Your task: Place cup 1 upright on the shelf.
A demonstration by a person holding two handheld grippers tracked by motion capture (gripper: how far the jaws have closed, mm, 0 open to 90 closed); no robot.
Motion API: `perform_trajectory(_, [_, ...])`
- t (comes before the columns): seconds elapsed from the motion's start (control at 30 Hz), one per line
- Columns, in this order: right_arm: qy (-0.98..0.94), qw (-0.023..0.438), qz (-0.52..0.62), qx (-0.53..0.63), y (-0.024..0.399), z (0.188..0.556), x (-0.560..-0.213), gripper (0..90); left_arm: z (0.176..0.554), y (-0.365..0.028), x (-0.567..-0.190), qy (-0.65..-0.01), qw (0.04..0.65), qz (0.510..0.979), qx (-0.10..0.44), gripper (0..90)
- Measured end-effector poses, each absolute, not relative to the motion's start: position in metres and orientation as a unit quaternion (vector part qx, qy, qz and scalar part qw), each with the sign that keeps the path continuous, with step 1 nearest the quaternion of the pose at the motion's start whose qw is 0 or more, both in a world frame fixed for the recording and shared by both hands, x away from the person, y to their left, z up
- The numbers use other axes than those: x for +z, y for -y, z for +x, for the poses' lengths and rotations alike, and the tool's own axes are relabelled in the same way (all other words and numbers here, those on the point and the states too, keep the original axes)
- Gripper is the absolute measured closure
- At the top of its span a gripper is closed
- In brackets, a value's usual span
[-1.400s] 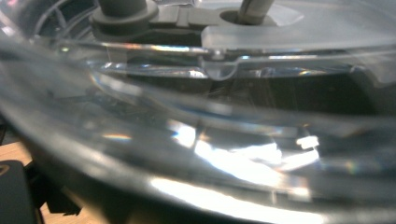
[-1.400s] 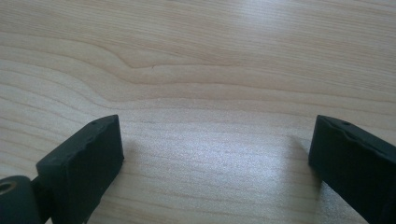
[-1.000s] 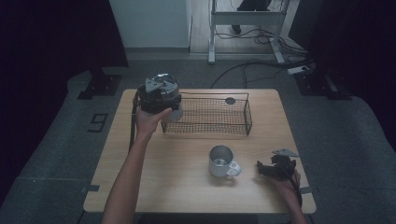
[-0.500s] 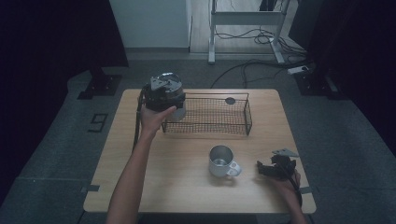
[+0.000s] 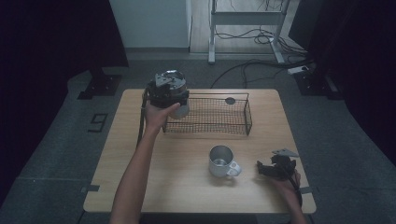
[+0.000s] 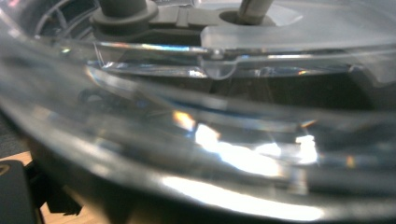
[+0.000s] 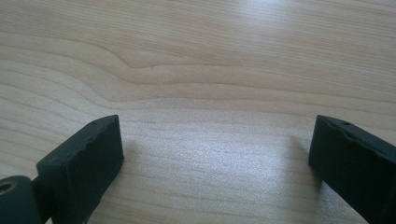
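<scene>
My left gripper (image 5: 173, 103) is raised over the left end of the black wire basket (image 5: 248, 113), shut on a clear glass vessel (image 5: 182, 111) that hangs at the basket's left wall. In the left gripper view the clear glass vessel (image 6: 219, 140) sits right against the lens, and one black jaw shows at the bottom left corner. A metal mug (image 5: 221, 160) stands upright on the wooden table (image 5: 154, 186), handle toward the right. My right gripper (image 5: 262, 169) rests on the table right of the mug. Its jaws stand wide apart over bare wood, my right gripper (image 7: 215, 154) open and holding nothing.
A small dark round object (image 5: 230, 100) lies in the basket near its far side. Beyond the table's far edge the floor carries cables (image 5: 243, 70) and a metal stand (image 5: 212, 28). Black curtains hang at both sides.
My left hand has shifted a little to the right, toward the basket, carrying the glass vessel along. The right gripper and the mug have stayed put.
</scene>
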State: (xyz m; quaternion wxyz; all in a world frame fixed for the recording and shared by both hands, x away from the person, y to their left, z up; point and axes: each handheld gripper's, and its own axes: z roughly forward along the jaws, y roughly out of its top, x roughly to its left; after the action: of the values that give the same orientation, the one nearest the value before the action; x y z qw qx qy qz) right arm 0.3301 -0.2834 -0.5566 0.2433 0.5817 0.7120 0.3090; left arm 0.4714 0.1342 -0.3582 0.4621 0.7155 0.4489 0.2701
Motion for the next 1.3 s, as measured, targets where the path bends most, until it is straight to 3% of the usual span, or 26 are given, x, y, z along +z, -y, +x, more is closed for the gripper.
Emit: perform_trajectory(1.3, [-0.712, 0.243, 0.582, 0.309, 0.284, 0.330, -0.557, 2.8, 0.505, -0.112, -0.378, -0.458, 0.454, 0.719, 0.258, 4.2])
